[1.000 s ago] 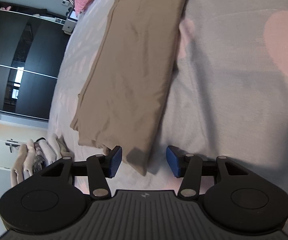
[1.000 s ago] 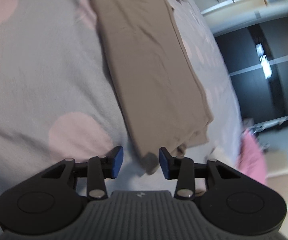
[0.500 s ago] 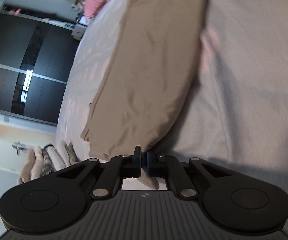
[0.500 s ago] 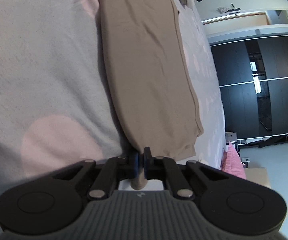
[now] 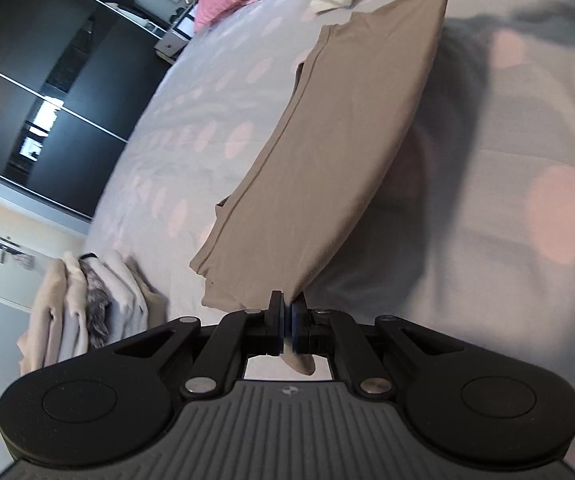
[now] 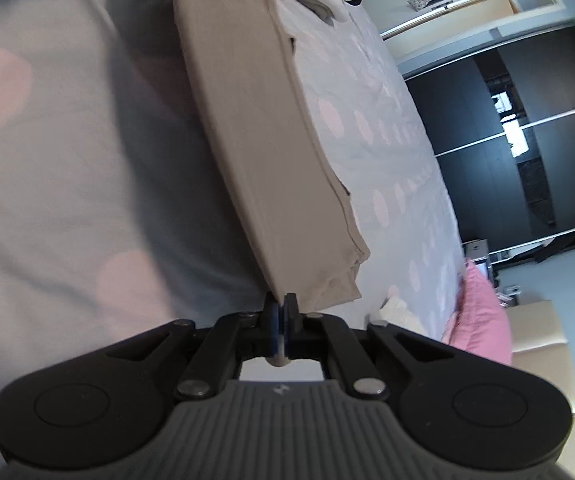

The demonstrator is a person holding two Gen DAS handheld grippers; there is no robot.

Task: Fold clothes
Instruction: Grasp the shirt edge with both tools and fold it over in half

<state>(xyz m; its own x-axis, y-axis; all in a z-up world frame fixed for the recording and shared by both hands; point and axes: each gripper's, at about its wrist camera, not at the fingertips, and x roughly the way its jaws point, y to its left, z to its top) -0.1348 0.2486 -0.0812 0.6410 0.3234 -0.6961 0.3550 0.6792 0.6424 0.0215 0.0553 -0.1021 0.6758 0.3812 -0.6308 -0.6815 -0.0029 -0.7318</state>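
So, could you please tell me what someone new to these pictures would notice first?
Most striking is the long tan folded garment, stretched taut above the grey bedspread with pale pink dots. Each end is pinched in shut jaws: the left gripper at the near corner in the left wrist view, the right gripper at the other. A pile of folded beige clothes lies on the bed's edge, lower left in that left view.

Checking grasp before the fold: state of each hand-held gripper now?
Left hand-held gripper: closed on a corner of the tan garment.
Right hand-held gripper: closed on the garment's other corner.
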